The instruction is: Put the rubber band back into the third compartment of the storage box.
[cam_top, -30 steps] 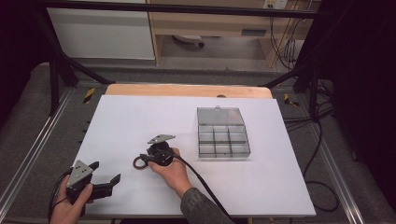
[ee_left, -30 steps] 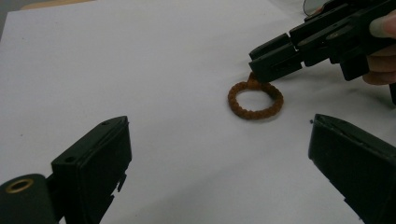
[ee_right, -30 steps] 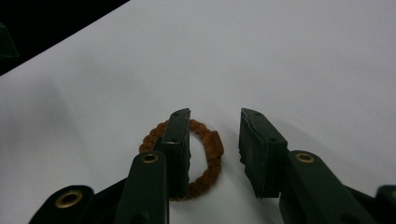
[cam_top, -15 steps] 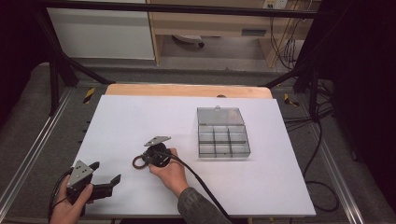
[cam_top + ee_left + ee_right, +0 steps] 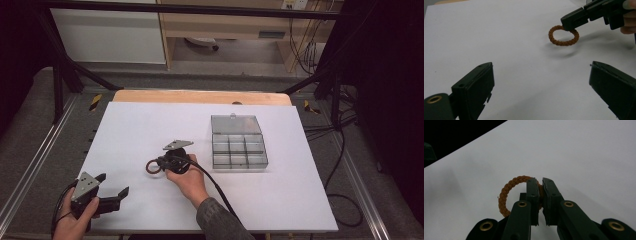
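**Braided ring pinched in my right gripper**

My right gripper [image 5: 156, 164] had its two black jaws brought together on one side of the small orange-brown braided cord ring [image 5: 152, 167]. They had just been closing, and the cord sat between the pads. In the right gripper view, the jaws stood almost touching, with the braid squeezed in the narrow gap and the rest of the loop [image 5: 509, 192] curving out to the left of them. From my left gripper view the same ring [image 5: 564, 35] hung from the tips of the right gripper [image 5: 571, 21], tilted, with its lower edge at or just above the white sheet; I could not tell whether it touched.

The ring was near the middle of the white-covered bench [image 5: 150, 125], somewhat toward the front edge and well apart from every corner. My right hand [image 5: 187, 180] lay behind the gripper, and the black cable [image 5: 215, 185] trailed back toward the front edge.

My left gripper [image 5: 112, 187] rested near the front left corner of the bench, held in my left hand [image 5: 75, 220]. Its jaws stood wide apart with nothing between them, only bare white surface.

The clear plastic compartment box [image 5: 237, 147], with its lid open, sat to the right of centre, well apart from the ring and from both grippers.
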